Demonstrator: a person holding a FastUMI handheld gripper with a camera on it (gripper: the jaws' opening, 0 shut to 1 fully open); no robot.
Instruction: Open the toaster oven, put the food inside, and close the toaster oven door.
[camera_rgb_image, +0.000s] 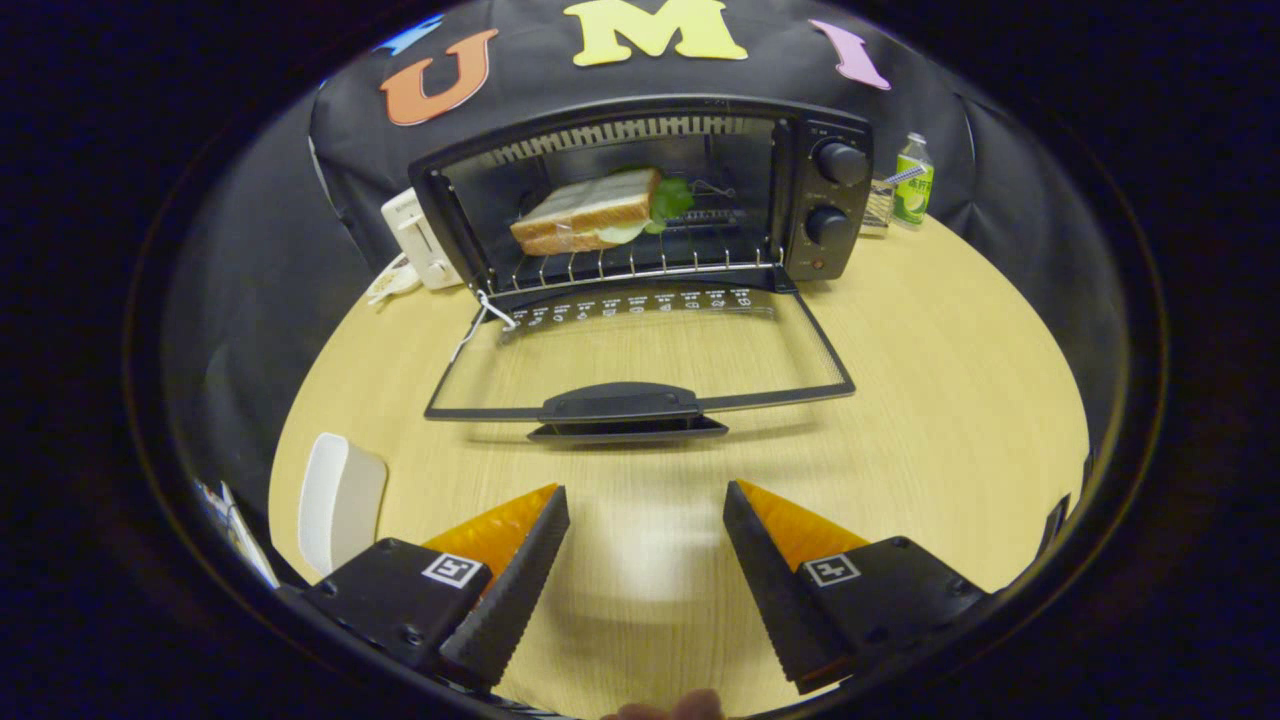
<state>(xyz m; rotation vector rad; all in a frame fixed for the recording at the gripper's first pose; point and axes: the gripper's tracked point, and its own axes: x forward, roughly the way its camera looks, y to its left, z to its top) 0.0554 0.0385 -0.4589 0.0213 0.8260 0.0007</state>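
A white plate (340, 505) is noted on the wooden surface (950, 400) to the left of the fingers, bare of food; further back on the left a white appliance (420, 238) is seen beside the toaster oven (640, 200); the sandwich (590, 212) is observed lying on the wire rack inside the oven cavity, so the placing step is judged done. The glass door (640, 350) is found folded fully down toward the gripper (646, 500), its handle (625, 402) lying just ahead of the fingers and apart from them; the fingers are spread wide and nothing is held between them. Closing of the door is judged to be the step in hand; it is advised that the fingers be brought under the middle of the handle and lifted in an arc about the hinge, so that the door is not twisted and the oven is not pushed back. On the right, two control knobs (838, 190) and, beyond the oven, a green bottle (913, 185) are recorded well clear of the path.
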